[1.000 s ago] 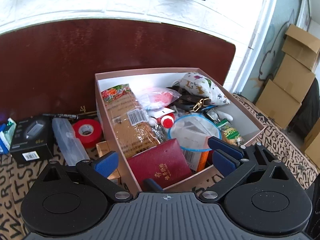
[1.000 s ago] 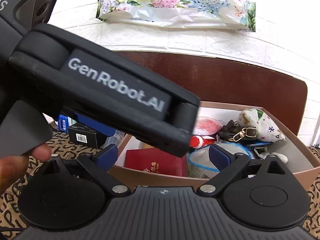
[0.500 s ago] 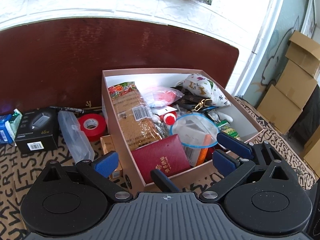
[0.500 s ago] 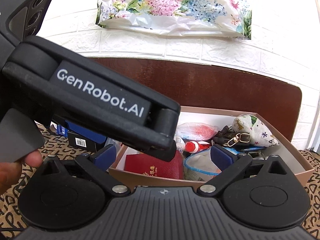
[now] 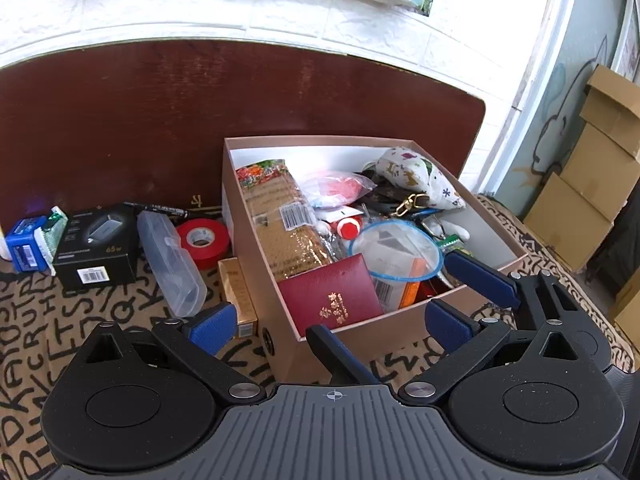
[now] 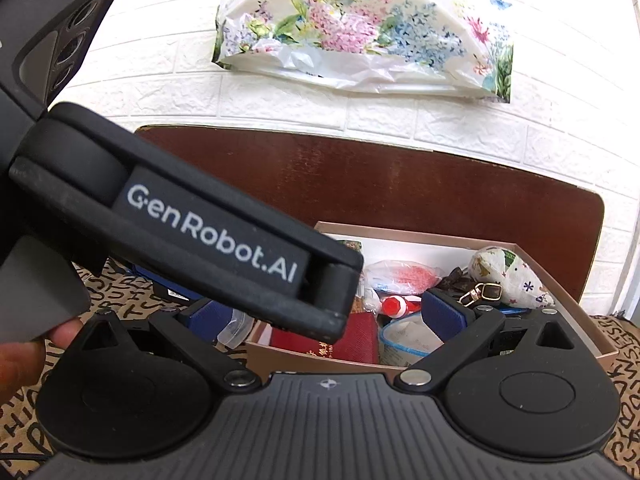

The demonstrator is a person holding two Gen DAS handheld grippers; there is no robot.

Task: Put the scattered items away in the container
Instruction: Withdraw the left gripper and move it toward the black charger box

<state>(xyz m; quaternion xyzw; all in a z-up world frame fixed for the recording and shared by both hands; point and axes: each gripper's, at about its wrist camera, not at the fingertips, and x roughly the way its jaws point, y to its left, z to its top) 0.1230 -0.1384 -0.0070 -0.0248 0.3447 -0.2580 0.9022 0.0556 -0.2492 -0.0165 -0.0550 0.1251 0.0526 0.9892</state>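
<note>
A pink-brown cardboard box (image 5: 256,280) is seen standing open on a tan cloth printed with black letters (image 5: 52,328), against a dark red-brown wooden board (image 5: 160,128), and it is already well filled: a long brown snack packet (image 5: 284,228), a maroon booklet with gold stamping (image 5: 332,296) and a white patterned fabric pouch (image 5: 416,176) lie inside. The scattered items left outside are ranged just beside the box's left wall: a black boxed charger (image 5: 96,244), a clear plastic case (image 5: 172,256), a red roll of tape (image 5: 204,236), a small gold carton (image 5: 238,292) touching the box, and a blue packet (image 5: 26,244) farthest left. The left gripper (image 5: 332,320) is held with its jaws spread and empty, just short of the box's near corner; the right gripper (image 6: 320,316) is likewise spread and empty at the near rim. The step in hand is judged to be the choice of the next item. A leftward reach and a closing of the left jaws on the gold carton or the clear case is called for.
</note>
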